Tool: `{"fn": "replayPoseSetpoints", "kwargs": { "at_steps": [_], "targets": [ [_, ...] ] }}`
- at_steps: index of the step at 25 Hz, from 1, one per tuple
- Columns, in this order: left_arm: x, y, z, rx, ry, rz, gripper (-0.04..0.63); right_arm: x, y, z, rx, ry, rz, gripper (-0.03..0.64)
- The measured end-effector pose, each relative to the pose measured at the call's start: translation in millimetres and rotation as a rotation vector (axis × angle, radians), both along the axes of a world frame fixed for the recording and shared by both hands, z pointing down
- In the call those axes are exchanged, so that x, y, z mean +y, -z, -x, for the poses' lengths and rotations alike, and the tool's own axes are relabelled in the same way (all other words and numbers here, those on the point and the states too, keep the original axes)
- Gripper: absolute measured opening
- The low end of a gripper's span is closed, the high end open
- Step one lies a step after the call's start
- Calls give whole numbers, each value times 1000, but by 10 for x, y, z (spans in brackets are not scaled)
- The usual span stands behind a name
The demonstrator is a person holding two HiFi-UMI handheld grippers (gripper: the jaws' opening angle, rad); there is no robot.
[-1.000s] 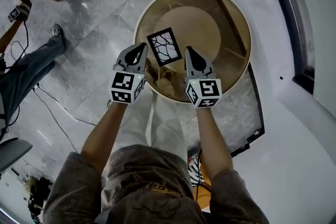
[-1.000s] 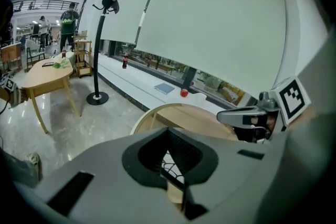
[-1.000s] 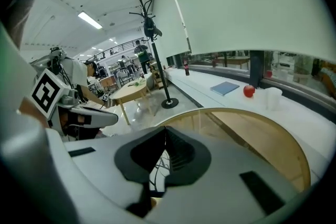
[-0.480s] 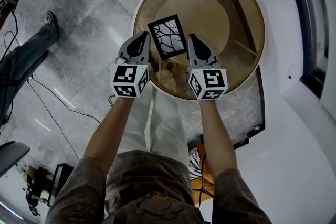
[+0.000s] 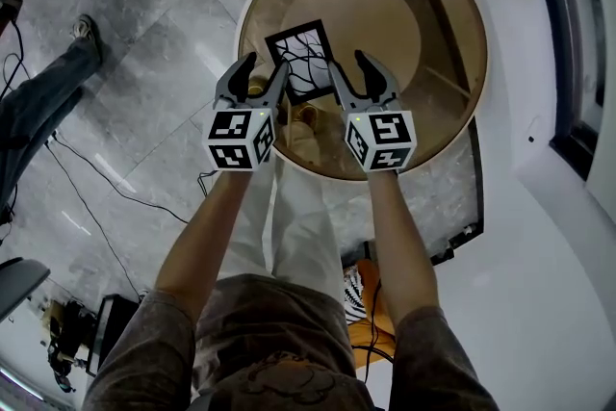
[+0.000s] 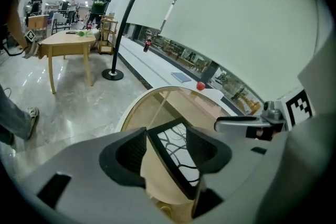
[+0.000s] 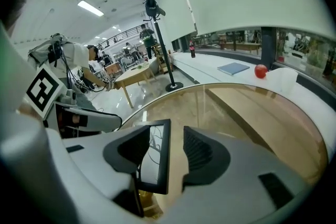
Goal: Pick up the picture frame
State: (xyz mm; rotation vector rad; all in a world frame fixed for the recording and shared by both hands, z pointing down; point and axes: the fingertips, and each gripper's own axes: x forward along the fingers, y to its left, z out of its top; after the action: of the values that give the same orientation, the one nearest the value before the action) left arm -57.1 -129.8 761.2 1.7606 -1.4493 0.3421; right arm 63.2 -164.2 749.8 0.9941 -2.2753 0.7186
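A second ago both pairs of tongs were pinched shut and hung above the near rim of the round glass worktop. Now they have come down to either side of the picture frame, and both are opening. The left tongs are spread wide, and their own view shows the frame's left edge standing in the gap. The right tongs are spread nearly as wide, with the frame's right edge seen edge-on between the two pads. Neither pair presses on it yet, so nothing is held. I judge this to be the set-up for a two-sided grasp. What seems left is to close on both edges and lift.

The frame stands on the near left part of the worktop, propped upright and perhaps leaning back a little, with its face towards the person. It is a slim black rectangle, taller than it is wide, around a white picture of black branching lines. The thin edges should give the pads little to bite on.
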Motion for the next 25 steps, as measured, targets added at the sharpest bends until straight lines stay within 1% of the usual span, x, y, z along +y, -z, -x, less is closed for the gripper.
{"fn": "replayPoseSetpoints", "kwargs": {
  "at_steps": [2,6,9,14,18,22,25],
  "targets": [
    [10,-56,-18,11,8,18,241,33,-91,26,3,19,35,221],
    [7,-185,-67,32,20,60,241,52,-234,74,4,38,70,222],
    [-8,-265,-100,21,20,79,241,62,-332,86,10,45,84,221],
    [-31,-399,-112,27,44,124,238,55,-472,94,10,42,110,221],
    [-19,-466,-102,24,66,143,236,72,-542,129,13,55,121,221],
    [-6,-500,-162,46,53,155,233,90,-589,160,7,68,138,213],
    [-5,-509,-161,37,47,154,218,96,-617,166,10,73,145,195]
  ]
}}
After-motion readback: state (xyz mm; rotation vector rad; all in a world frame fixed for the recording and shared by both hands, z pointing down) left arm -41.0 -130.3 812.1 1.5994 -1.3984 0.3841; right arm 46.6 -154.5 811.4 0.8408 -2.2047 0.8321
